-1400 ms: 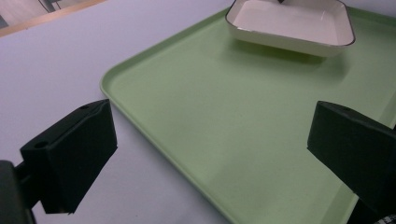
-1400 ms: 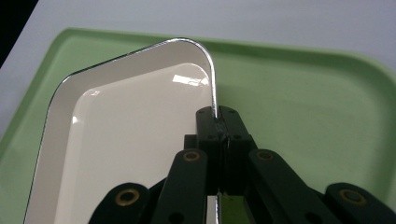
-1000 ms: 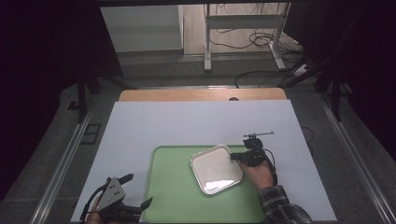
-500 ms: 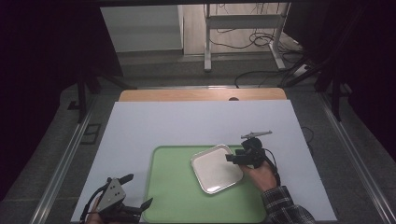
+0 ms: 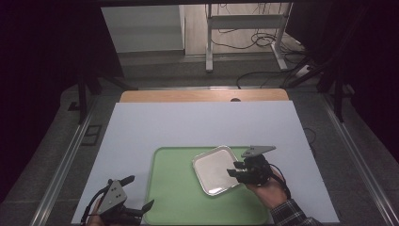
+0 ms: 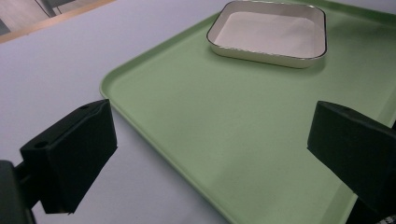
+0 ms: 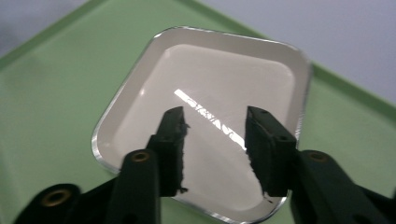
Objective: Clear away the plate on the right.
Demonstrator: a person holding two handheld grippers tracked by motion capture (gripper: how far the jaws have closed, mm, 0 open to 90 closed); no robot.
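A square white plate (image 5: pixel 214 169) with a thin dark rim lies on a green tray (image 5: pixel 174 197), in the tray's far right part. My right gripper (image 5: pixel 234 169) hovers over the plate's right edge. In the right gripper view its jaws stand apart above the plate (image 7: pixel 219 74), and the right gripper (image 7: pixel 215 116) holds nothing. My left gripper (image 5: pixel 139 192) rests open at the tray's near left corner. From the left gripper (image 6: pixel 210 112) the view runs across the tray (image 6: pixel 233 140) to the plate (image 6: pixel 271 32). The plate holds nothing.
The tray sits on a white table top (image 5: pixel 197 127) with a wooden strip (image 5: pixel 202 95) at its far edge. Metal rails (image 5: pixel 66 160) run along both sides. A person's hand and plaid sleeve (image 5: pixel 291 214) come in at the bottom right.
The right gripper has come slightly nearer and lower over the plate's right edge. The plate has shifted a little to the right. The left gripper has stayed still.
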